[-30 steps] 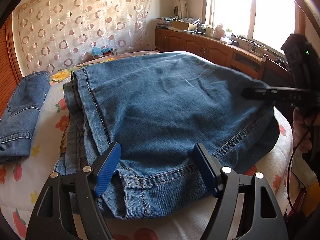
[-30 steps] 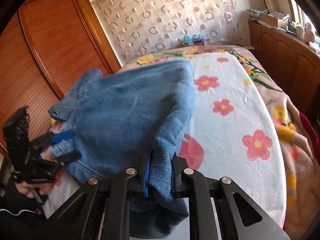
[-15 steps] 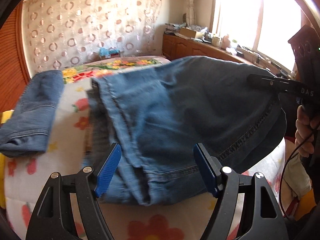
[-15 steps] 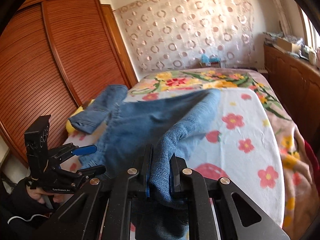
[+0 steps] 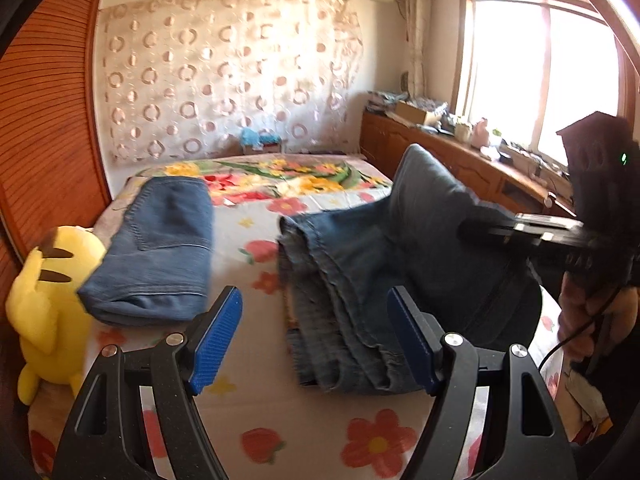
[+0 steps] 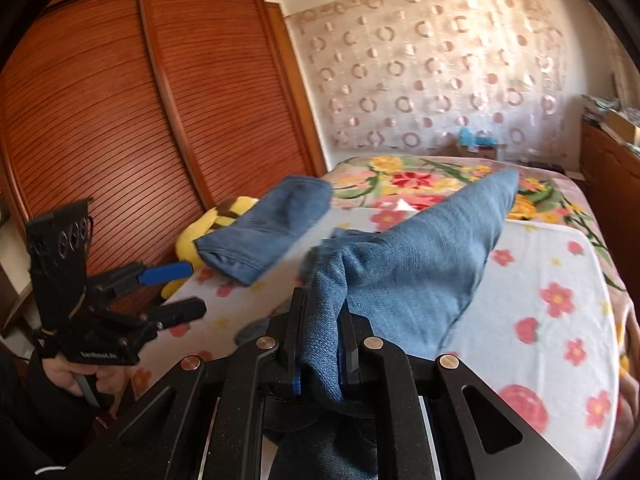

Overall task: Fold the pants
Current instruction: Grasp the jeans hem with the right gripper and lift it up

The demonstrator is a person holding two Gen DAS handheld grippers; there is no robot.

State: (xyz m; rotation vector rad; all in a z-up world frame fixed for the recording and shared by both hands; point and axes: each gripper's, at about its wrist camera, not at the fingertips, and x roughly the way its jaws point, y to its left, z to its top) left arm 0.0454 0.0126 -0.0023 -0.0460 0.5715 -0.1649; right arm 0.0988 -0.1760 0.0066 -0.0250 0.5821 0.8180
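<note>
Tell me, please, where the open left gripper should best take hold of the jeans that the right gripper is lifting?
Probably the near hem corner of the jeans, approached from the bed's near edge. There the stacked layers lie flat on the bedspread, just ahead of the left gripper, opposite the right gripper's pinch.

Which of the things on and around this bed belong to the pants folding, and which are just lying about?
Part of the job:
- jeans being folded, pinched in the right gripper
- left gripper, open and empty
- flowered bed

Just lying about:
- folded jeans
- yellow plush toy
- clutter on the window cabinet
</note>
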